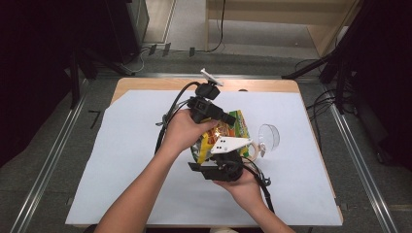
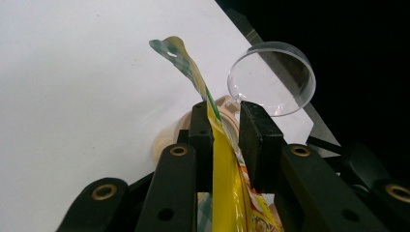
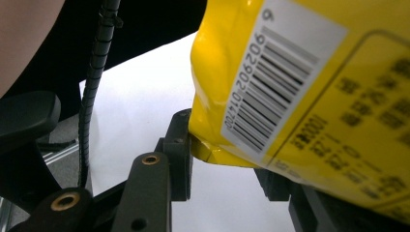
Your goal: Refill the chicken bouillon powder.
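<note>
High view showed a yellow snack packet (image 1: 228, 133) held mid-frame above the table (image 1: 121, 160). The left gripper (image 2: 225, 126), narrowed, pinched its top edge; the right gripper (image 3: 227, 159) appeared clamped on the bottom corner, probably to tear it open beside the clear plastic cup (image 1: 268, 136).

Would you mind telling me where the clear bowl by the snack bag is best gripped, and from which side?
Grip the clear bowl by its thin rim, one jaw inside and one outside. It lies tipped with its mouth open, so the rim is exposed. Come from its far right side, probably, since the yellow bag and both grippers crowd its left.
</note>
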The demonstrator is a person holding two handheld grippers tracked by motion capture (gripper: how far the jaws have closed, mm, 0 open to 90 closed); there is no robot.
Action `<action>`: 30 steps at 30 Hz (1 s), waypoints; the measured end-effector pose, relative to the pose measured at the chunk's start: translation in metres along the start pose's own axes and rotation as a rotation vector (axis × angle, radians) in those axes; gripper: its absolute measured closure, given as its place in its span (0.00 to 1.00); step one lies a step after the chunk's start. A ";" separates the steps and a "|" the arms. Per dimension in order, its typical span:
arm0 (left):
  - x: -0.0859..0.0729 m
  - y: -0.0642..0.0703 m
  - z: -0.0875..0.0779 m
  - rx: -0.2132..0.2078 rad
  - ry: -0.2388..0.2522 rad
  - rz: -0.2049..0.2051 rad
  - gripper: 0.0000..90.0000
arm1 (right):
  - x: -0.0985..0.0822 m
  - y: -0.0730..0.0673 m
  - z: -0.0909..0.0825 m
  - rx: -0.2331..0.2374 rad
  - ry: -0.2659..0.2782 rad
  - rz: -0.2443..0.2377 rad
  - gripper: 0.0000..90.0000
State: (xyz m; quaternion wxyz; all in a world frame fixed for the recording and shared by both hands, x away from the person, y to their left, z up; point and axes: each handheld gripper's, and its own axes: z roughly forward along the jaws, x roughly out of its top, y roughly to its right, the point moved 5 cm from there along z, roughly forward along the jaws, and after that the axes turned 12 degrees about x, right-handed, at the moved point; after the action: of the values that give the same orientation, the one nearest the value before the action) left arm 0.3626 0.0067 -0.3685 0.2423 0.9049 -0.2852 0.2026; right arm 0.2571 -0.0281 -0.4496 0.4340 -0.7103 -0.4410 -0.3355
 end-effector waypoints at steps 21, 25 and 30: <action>-0.001 0.000 0.000 0.002 -0.002 0.009 0.85 | -0.001 -0.001 0.001 -0.004 0.007 -0.007 0.71; 0.000 0.000 -0.001 -0.005 0.006 0.003 0.85 | 0.000 -0.001 0.001 -0.007 0.010 -0.008 0.71; 0.000 0.001 -0.001 0.002 0.001 0.002 0.85 | 0.000 -0.001 0.000 -0.001 0.011 -0.009 0.71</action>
State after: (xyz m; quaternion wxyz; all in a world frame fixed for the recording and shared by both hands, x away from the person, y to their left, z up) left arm 0.3617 0.0062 -0.3675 0.2416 0.9047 -0.2858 0.2036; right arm 0.2563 -0.0279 -0.4498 0.4344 -0.7068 -0.4416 -0.3416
